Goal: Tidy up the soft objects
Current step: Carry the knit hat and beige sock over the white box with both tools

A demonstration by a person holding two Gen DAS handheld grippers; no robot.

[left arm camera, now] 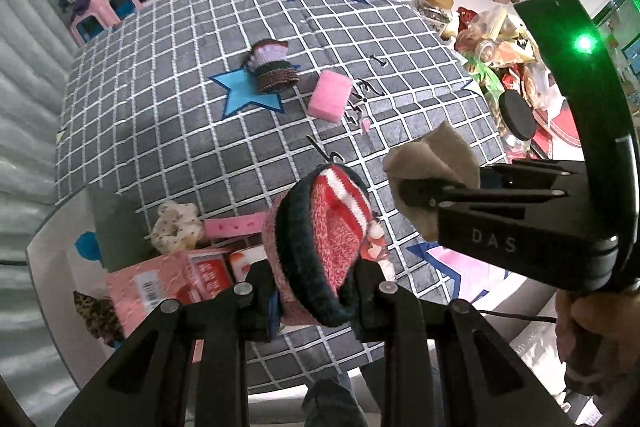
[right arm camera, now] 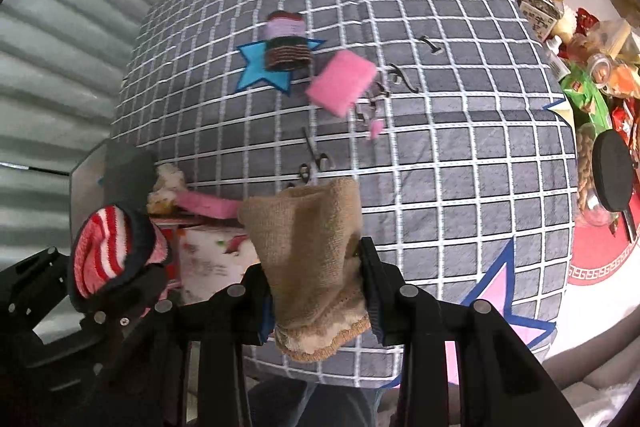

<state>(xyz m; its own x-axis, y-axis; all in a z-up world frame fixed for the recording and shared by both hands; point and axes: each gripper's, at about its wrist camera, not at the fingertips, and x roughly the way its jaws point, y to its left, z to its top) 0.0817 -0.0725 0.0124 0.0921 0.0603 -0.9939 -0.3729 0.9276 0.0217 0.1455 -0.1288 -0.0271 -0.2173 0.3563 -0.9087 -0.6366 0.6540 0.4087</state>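
Observation:
My left gripper is shut on a red, white and navy knitted sock, held above the checked grey mat; the same sock shows at the left of the right wrist view. Above the mat's near edge my right gripper is shut on a tan sock. That tan sock and the right gripper appear at the right in the left wrist view. A striped purple and brown knitted piece lies on the blue star, beside a pink sponge.
Small scissors and a pink scrap lie mid-mat. A pink box, a floral scrunchie and a leopard-print piece sit at the near left. Jars and snack packets crowd the right side. A pink stool stands beyond.

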